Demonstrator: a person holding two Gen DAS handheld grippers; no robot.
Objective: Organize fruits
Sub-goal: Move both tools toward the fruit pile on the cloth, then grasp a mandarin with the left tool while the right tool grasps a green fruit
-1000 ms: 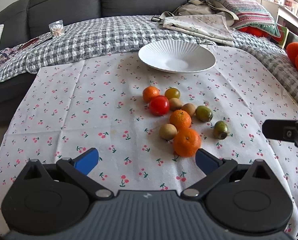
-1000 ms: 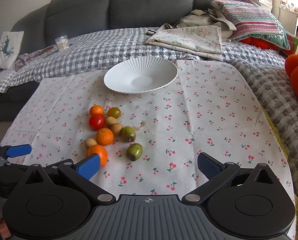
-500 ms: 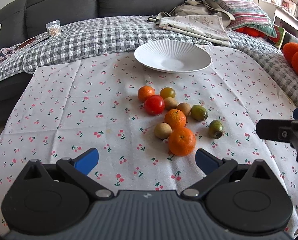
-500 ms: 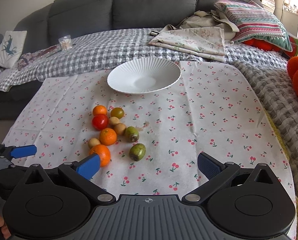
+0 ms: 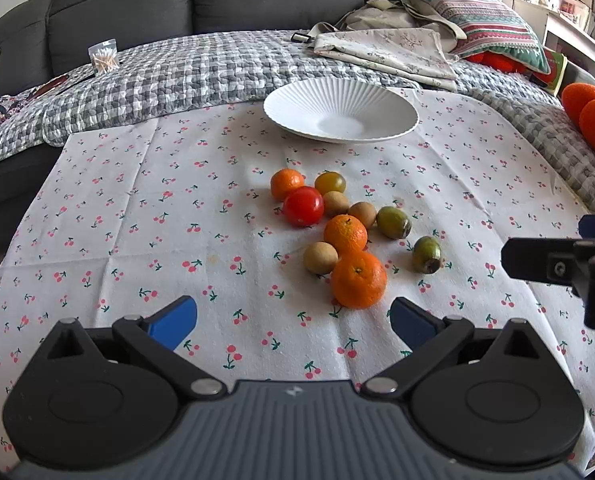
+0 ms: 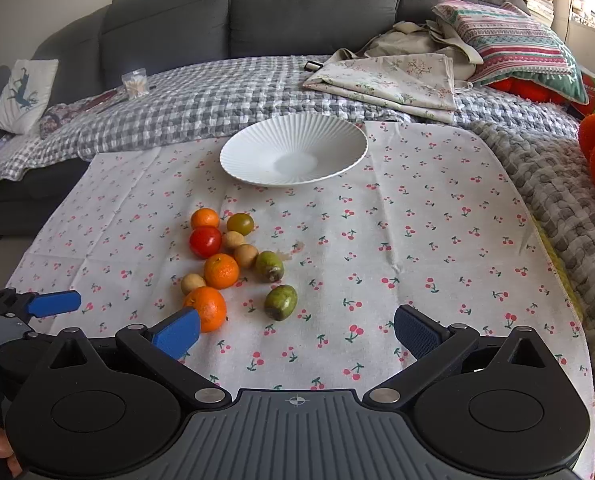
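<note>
A cluster of fruit lies on the cherry-print cloth [image 5: 177, 208]: three tangerines, the nearest one [image 5: 358, 279] [image 6: 205, 307], a red tomato [image 5: 303, 206] [image 6: 205, 241], a yellow-green tomato [image 5: 330, 183], small brown longans [image 5: 320, 258] and two green kiwi-like fruits [image 5: 427, 254] [image 6: 280, 301]. An empty white ribbed plate [image 5: 340, 110] [image 6: 293, 154] sits behind them. My left gripper [image 5: 293, 320] is open and empty, just short of the nearest tangerine. My right gripper [image 6: 295, 330] is open and empty, right of the cluster.
A grey checked quilt [image 5: 201, 72] and sofa lie behind the cloth, with folded fabric [image 5: 389, 50], a striped cushion [image 5: 485, 16] and a bag of cotton swabs [image 5: 103, 56]. Orange plush objects [image 5: 593, 116] sit at the right. The right gripper's finger [image 5: 557, 266] shows in the left view.
Both grippers have shifted slightly; the fruit and plate sit a little further left in the left view and further right in the right view. Jaws stay open; nothing was grasped.
</note>
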